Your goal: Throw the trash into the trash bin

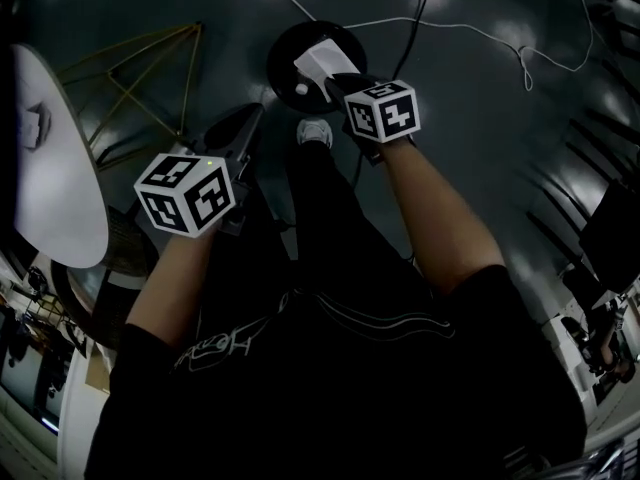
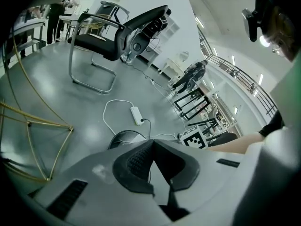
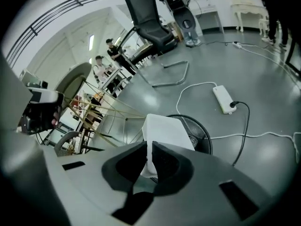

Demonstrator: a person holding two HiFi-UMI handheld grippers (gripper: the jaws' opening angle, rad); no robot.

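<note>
The right gripper (image 3: 149, 143) is clamped on the near edge of a white piece of paper (image 3: 165, 130); the paper is held over the opening of the round black trash bin (image 3: 205, 136), which stands on the grey floor (image 1: 480, 98) in front of the person. The left gripper (image 2: 153, 144) has its jaws together, with nothing between them; it is left of the bin and nearer to the person. A white power strip (image 3: 223, 99) lies beyond the bin; a gold wire frame (image 1: 140, 68) stands at the left.
</note>
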